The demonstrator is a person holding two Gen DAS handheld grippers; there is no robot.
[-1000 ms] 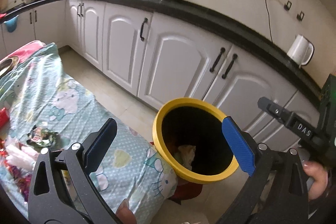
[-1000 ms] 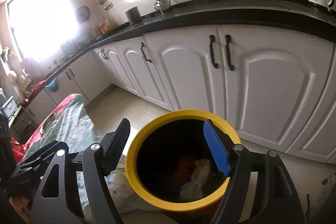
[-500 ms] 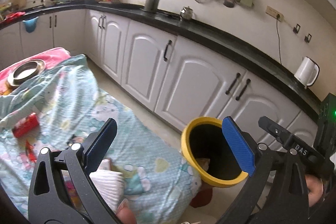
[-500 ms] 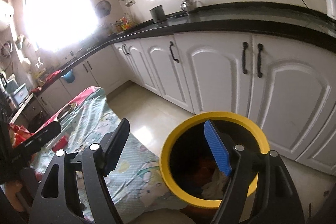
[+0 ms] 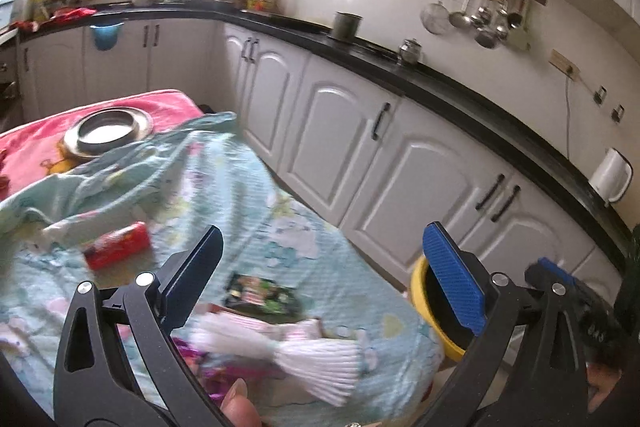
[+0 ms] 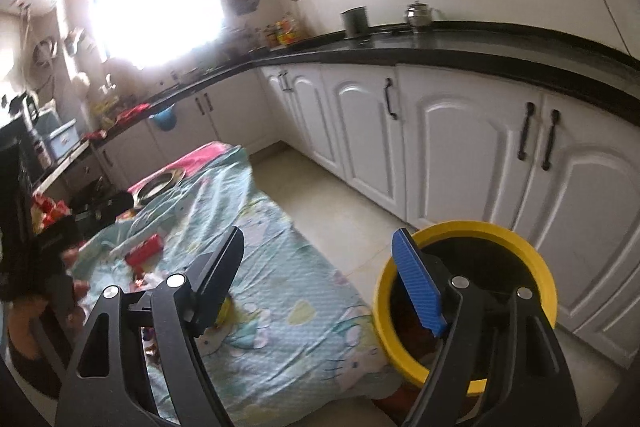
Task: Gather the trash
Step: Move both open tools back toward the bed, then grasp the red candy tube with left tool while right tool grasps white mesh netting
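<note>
Trash on the teal cloth is what we sort out first, nearest to us. In the left wrist view, the left gripper [image 5: 320, 275] hangs with its jaws spread wide and nothing between them. Just below it, at about 6 o'clock, lies a white pleated paper piece [image 5: 316, 359], its long axis running roughly 10 to 4 o'clock, with purple foil scraps [image 5: 216, 375] beside it at 7 o'clock. A little farther, at 12 o'clock between the fingers, sits a dark green wrapper [image 5: 262, 293], and beyond that, at 10 o'clock, a red packet [image 5: 118, 247] lying 8 to 2 o'clock. All of it is blurred, so we cannot tell finer detail.

The right gripper [image 6: 320, 275] is also spread open and empty; its blue finger [image 6: 416, 287] sits in front of the yellow bin [image 6: 536, 267], which stands at 3 o'clock off the edge of the cloth [image 6: 288, 291].

We judge the left gripper the nearer one to the white paper, needing a short drop and a turn across its length.
</note>
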